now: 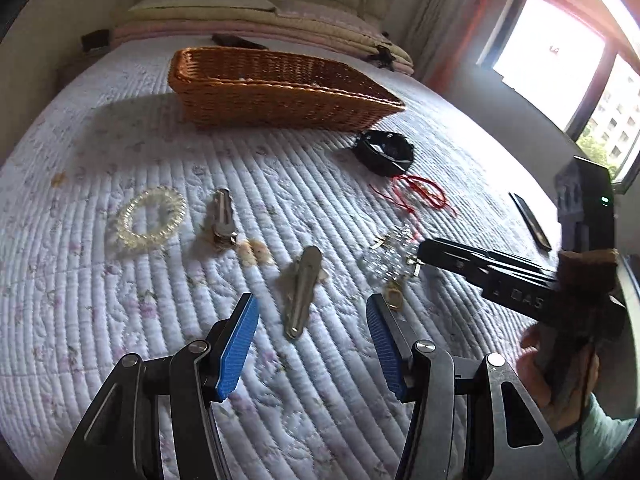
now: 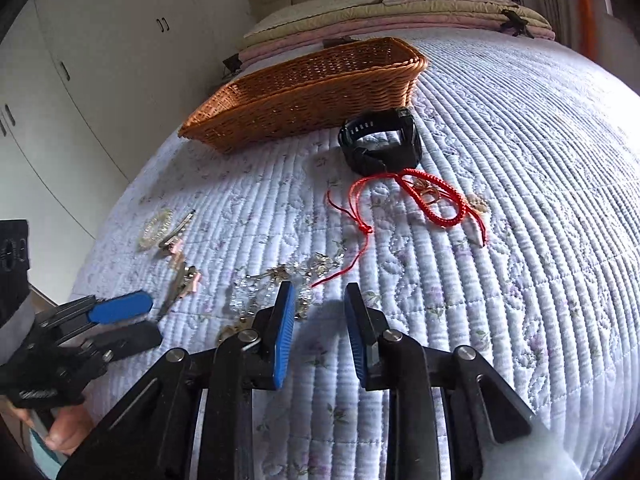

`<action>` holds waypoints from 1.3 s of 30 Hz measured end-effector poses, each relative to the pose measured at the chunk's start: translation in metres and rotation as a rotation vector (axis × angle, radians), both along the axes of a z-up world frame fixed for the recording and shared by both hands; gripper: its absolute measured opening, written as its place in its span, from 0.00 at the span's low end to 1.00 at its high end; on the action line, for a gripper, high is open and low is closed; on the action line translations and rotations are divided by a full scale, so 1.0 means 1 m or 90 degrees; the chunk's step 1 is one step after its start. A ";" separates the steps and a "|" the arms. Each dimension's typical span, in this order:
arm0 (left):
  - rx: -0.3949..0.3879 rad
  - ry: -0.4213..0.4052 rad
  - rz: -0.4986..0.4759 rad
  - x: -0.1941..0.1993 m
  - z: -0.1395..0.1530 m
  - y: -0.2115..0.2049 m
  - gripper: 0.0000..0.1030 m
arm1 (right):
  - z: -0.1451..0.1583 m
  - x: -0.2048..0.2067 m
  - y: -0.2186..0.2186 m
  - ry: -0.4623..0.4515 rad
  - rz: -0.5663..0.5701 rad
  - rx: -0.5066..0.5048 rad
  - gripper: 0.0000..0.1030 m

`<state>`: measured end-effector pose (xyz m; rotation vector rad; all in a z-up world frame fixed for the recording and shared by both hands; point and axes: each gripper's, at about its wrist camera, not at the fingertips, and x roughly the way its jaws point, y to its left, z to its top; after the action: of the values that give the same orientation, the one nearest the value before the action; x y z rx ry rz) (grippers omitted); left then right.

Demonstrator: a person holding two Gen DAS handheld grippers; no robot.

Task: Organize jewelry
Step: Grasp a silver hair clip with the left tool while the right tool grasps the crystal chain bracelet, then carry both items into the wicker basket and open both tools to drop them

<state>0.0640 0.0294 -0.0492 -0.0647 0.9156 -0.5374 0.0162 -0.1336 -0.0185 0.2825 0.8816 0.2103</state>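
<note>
Jewelry lies on a white quilted bed. A wicker basket [image 1: 280, 92] [image 2: 312, 92] stands at the far side. My left gripper [image 1: 312, 312] is open and empty, just above a metal hair clip [image 1: 302, 292]. A second clip [image 1: 223, 218] and a clear bead bracelet [image 1: 154, 218] lie to its left. My right gripper [image 2: 320, 300] is open and empty, next to a crystal and gold chain heap [image 2: 280, 280] [image 1: 390, 252]. A red cord bracelet [image 2: 416, 200] [image 1: 420, 196] and a black watch [image 2: 382, 146] [image 1: 384, 152] lie beyond.
Folded bedding [image 1: 256, 20] is stacked behind the basket. A window [image 1: 560, 64] is on the right and wardrobe doors [image 2: 80, 80] on the left. A dark flat object [image 1: 530, 220] lies near the bed's right edge.
</note>
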 end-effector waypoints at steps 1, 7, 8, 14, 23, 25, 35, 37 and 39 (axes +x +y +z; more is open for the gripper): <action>0.007 0.000 0.008 0.004 -0.001 -0.001 0.55 | 0.000 -0.002 0.000 0.003 0.001 0.012 0.31; 0.054 -0.006 0.025 0.021 -0.007 -0.013 0.37 | 0.000 -0.012 0.019 -0.004 0.001 0.001 0.53; 0.065 -0.010 0.027 0.022 -0.008 -0.015 0.35 | 0.000 -0.011 0.023 -0.005 0.003 -0.007 0.56; 0.040 -0.001 0.076 0.029 -0.010 0.004 0.16 | -0.001 -0.001 0.044 -0.007 0.000 -0.088 0.60; 0.033 -0.007 0.069 0.027 -0.011 0.002 0.16 | -0.007 0.020 0.041 0.018 0.002 -0.119 0.44; 0.040 -0.012 0.069 0.025 -0.011 0.001 0.17 | -0.009 0.023 0.052 0.018 0.012 -0.163 0.44; 0.096 -0.048 0.068 0.022 -0.011 -0.016 0.16 | -0.003 0.014 0.057 -0.018 0.052 -0.149 0.12; 0.095 -0.053 0.062 0.021 -0.010 -0.017 0.16 | 0.002 0.011 0.053 -0.032 0.053 -0.147 0.12; 0.087 -0.057 0.050 0.019 -0.009 -0.017 0.16 | 0.009 0.007 0.048 -0.047 0.056 -0.136 0.12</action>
<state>0.0827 0.0128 -0.0584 0.0460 0.8565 -0.4004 0.0236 -0.0859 -0.0092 0.0365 0.8357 0.2042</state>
